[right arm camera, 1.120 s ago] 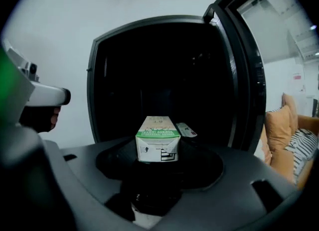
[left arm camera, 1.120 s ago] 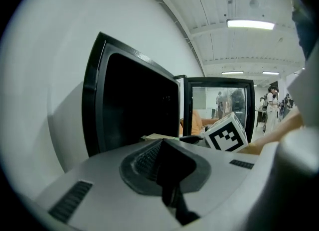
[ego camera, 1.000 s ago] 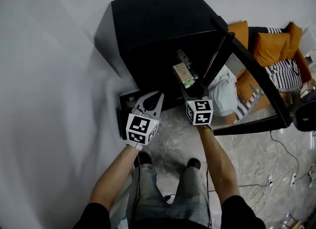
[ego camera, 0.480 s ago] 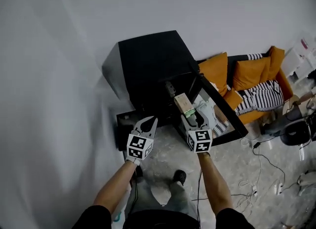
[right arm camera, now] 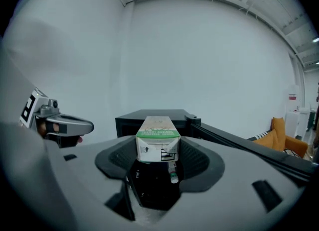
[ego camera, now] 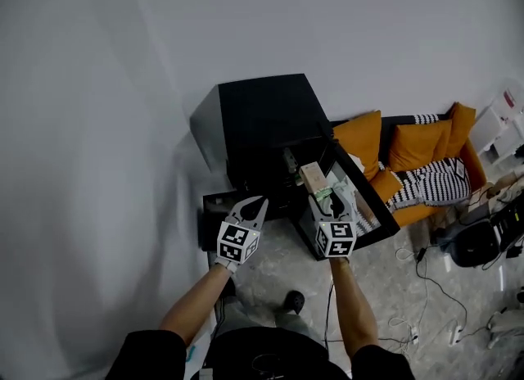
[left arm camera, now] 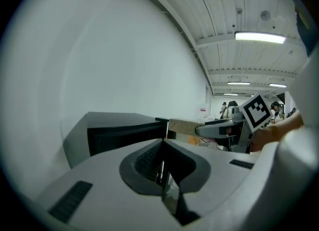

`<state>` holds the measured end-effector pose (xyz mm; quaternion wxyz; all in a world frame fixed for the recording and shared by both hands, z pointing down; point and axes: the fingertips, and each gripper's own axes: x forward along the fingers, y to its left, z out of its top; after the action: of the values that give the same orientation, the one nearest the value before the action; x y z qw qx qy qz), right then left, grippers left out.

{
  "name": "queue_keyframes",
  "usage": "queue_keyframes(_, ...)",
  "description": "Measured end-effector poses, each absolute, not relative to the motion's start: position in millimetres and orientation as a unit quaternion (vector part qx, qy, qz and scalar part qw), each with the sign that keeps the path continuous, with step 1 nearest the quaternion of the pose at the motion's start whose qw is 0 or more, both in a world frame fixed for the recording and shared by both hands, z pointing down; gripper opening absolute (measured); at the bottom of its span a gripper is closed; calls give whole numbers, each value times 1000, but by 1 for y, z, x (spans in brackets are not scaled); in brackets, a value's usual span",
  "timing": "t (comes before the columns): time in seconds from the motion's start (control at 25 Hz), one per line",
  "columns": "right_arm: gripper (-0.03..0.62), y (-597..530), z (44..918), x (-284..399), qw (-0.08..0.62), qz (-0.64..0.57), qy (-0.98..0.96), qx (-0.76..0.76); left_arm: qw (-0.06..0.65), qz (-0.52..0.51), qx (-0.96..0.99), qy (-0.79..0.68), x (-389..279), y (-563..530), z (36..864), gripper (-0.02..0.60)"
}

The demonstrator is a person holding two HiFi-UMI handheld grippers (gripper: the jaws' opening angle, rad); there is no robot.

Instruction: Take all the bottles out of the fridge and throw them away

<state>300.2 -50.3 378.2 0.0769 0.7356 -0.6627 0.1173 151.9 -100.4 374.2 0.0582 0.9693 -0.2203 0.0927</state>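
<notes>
The small black fridge (ego camera: 262, 116) stands against the white wall with its door (ego camera: 366, 204) swung open to the right. My right gripper (ego camera: 323, 196) is shut on a beige drink carton (ego camera: 314, 179) with a green band, holding it level in front of the fridge opening. In the right gripper view the carton (right arm camera: 158, 143) sits end-on between the pads, with a small straw tube under it. My left gripper (ego camera: 255, 204) hangs left of the carton, shut and empty. In the left gripper view its jaws (left arm camera: 161, 148) meet with nothing between them, and the fridge (left arm camera: 124, 130) is behind them.
A low black box (ego camera: 211, 216) sits on the floor left of the fridge. An orange sofa (ego camera: 409, 153) with cushions and a striped throw stands at the right. Cables (ego camera: 434, 288) and a dark chair (ego camera: 475, 246) lie further right on the floor.
Both grippers have risen, and the fridge now looks smaller and further below. The carton has stayed in the right gripper. The left gripper has stayed shut.
</notes>
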Motion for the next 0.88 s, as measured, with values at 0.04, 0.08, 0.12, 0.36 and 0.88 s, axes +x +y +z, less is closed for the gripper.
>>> queue_keyframes(0.04,268,-51,375,300,78,115,-665,734,58,89,969,-223,152,-101,371,6)
queue_keyframes(0.08,268,-50,372,300,79,113,-666,733,58,86,969,-225,153,-100,367,6)
queue_keyframes(0.12,268,-50,370,301,80,112,-667,732,57,84,969,-226,153,-100,364,6)
queue_keyframes(0.36,268,-50,356,309,84,103,-666,734,48,76,971,-223,159,-102,349,6)
queue_keyframes(0.88,268,-62,345,292,79,99,-683,719,35,71,966,-245,137,-109,332,6)
